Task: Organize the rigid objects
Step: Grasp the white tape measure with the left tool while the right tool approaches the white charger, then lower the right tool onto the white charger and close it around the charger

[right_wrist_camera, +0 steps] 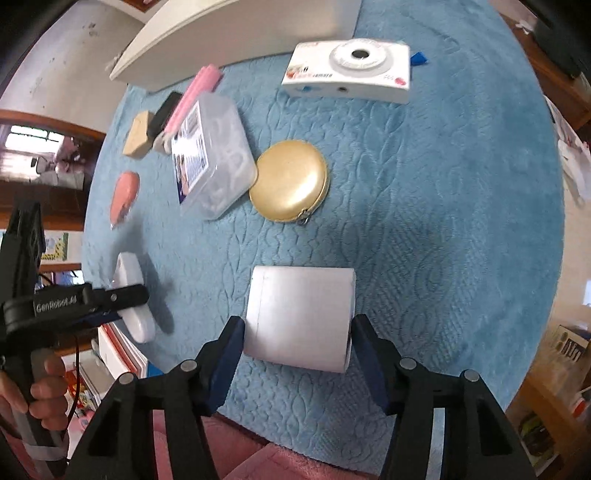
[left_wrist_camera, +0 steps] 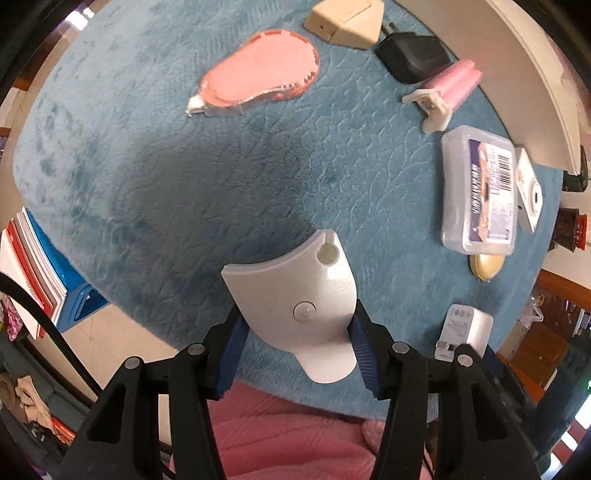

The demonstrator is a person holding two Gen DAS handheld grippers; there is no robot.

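Your left tool (left_wrist_camera: 297, 345) is pinching the white fan-shaped plastic piece (left_wrist_camera: 295, 306) between its blue pads (left_wrist_camera: 364, 354), low at about 6 o'clock in the left wrist view, over the near edge of the blue quilted mat (left_wrist_camera: 147, 166) that covers the bench. Your right tool (right_wrist_camera: 297, 349) has its pads pressed against both sides of the white block (right_wrist_camera: 301, 315), so it's gripping that one, again around 6 o'clock in its own view, with the block sitting on the mat. From the left wrist, the pink correction-tape dispenser (left_wrist_camera: 258, 70) lies up at 12 o'clock, well apart from the tool, and the beige box (left_wrist_camera: 345, 22) and black adapter (left_wrist_camera: 413, 55) sit past it at 1 o'clock. The pink-and-white clip (left_wrist_camera: 443, 92) is near the adapter, and the clear plastic case (left_wrist_camera: 478, 192) with a barcode label is at 3 o'clock. In the right wrist view that case touches the round gold tape measure (right_wrist_camera: 288, 181), which sits just above the block at 12 o'clock. The white toy camera (right_wrist_camera: 349, 70) is farther up, near the white board (right_wrist_camera: 229, 33), apart from the rest. You can see your left hand (right_wrist_camera: 37, 391) on its handle at 8 o'clock.
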